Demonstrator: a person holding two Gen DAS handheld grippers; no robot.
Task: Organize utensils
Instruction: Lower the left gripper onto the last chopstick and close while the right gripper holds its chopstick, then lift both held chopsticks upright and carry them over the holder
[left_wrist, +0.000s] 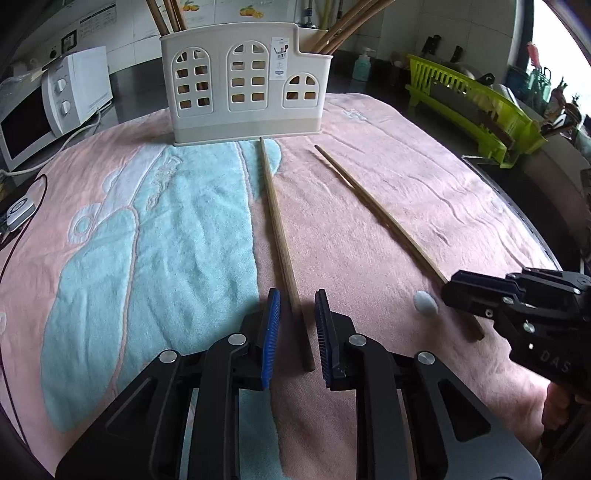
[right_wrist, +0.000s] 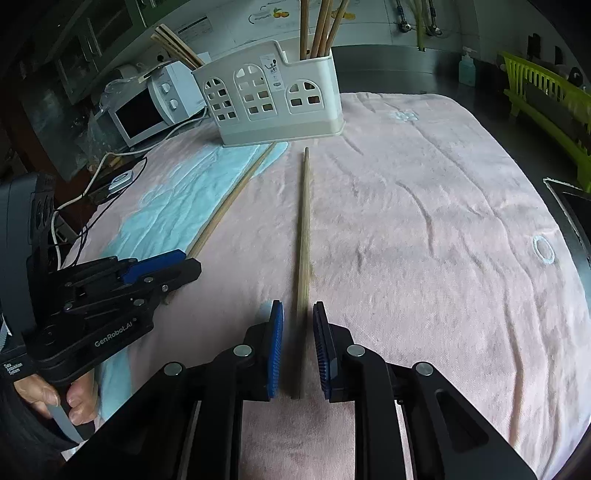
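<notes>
Two wooden chopsticks lie on a pink and blue towel (left_wrist: 388, 192). The left chopstick (left_wrist: 280, 236) lies between the fingers of my left gripper (left_wrist: 295, 314), which is open around its near end. The right chopstick (right_wrist: 303, 236) lies between the fingers of my right gripper (right_wrist: 298, 325), also open around its near end. In the left wrist view the right chopstick (left_wrist: 376, 210) runs to the right gripper (left_wrist: 454, 291). A cream utensil holder (left_wrist: 245, 81) with arched windows stands at the towel's far edge, with several chopsticks upright in it. It also shows in the right wrist view (right_wrist: 273, 96).
A white microwave (left_wrist: 48, 107) stands at the far left with cables beside it. A green dish rack (left_wrist: 476, 99) stands at the far right. A soap bottle (left_wrist: 362, 63) is behind the holder. The dark counter edge runs along the towel's right side.
</notes>
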